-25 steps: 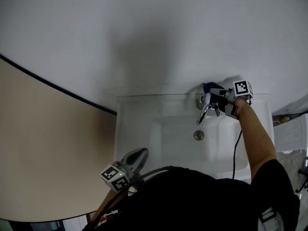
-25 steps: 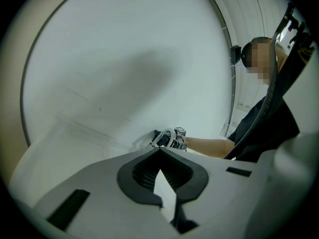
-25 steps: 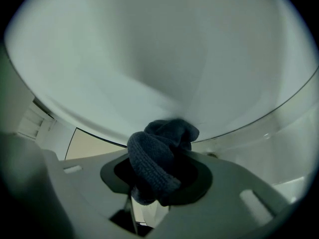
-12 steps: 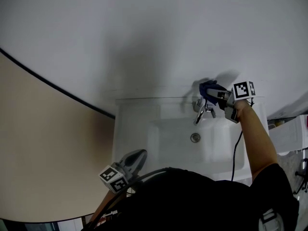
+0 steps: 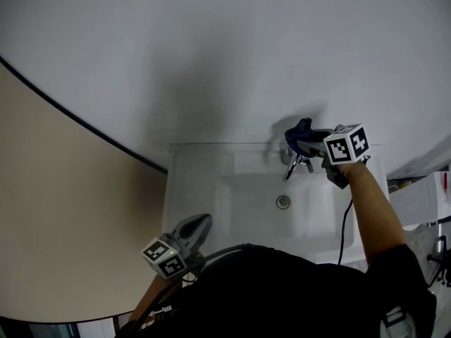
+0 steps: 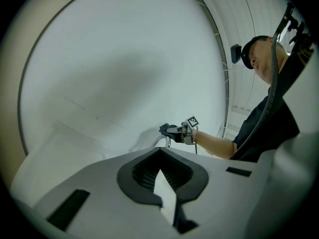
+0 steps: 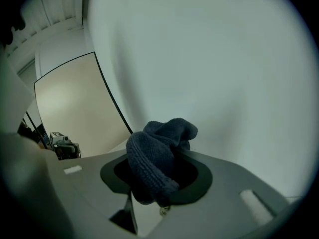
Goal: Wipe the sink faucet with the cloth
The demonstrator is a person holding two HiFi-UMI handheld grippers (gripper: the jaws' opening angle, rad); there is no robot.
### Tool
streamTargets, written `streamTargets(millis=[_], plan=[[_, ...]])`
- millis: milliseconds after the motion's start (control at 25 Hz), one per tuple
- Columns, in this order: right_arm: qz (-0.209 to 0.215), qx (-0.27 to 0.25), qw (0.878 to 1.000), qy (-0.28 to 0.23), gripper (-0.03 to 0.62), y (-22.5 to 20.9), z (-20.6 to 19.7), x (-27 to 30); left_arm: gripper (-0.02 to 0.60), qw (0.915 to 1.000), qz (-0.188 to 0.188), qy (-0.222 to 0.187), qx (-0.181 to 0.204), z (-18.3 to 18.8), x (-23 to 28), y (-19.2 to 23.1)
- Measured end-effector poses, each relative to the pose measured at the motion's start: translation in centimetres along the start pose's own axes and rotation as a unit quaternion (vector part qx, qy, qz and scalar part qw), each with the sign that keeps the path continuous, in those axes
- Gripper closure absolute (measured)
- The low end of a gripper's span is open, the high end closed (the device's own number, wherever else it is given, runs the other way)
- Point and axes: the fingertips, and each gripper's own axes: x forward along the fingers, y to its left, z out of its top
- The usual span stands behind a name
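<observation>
With the right tool (image 5: 306, 142) clamping the bunched cloth (image 7: 158, 156) just over the faucet (image 5: 292, 163) at the back edge of the sink (image 5: 194, 183), seemingly off it, and the left tool (image 5: 201, 225) closed empty, wiping looks unfinished.

Plain white wall (image 5: 211, 48) above, curved-edged beige panel (image 5: 56, 224) down at the left

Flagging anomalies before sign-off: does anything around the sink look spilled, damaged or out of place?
Nothing stands out. The right gripper holds the bunched dark cloth over the faucet; the left gripper is shut, empty, near the front corner of the sink. No spill or damage shows.
</observation>
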Motion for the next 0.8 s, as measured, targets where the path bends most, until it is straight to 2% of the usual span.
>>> streamTargets(millis=[480, 680, 800], plan=[[-0.013, -0.082, 0.997, 0.006, 0.456, 4.3, -2.5, -1.2, 0.591, 1.0, -0.002, 0.005, -0.003, 0.6, 0.3, -1.0], [-0.023, -0.106, 0.994, 0.03, 0.455, 5.8, -5.8, -1.1, 0.591, 0.9999, 0.0, 0.011, -0.001, -0.1, 0.1, -1.2], [-0.01, -0.101, 0.993, 0.054, 0.454, 6.6, -8.9, 0.0, 0.591, 0.9999, -0.002, 0.015, 0.002, -0.1, 0.1, -1.8]])
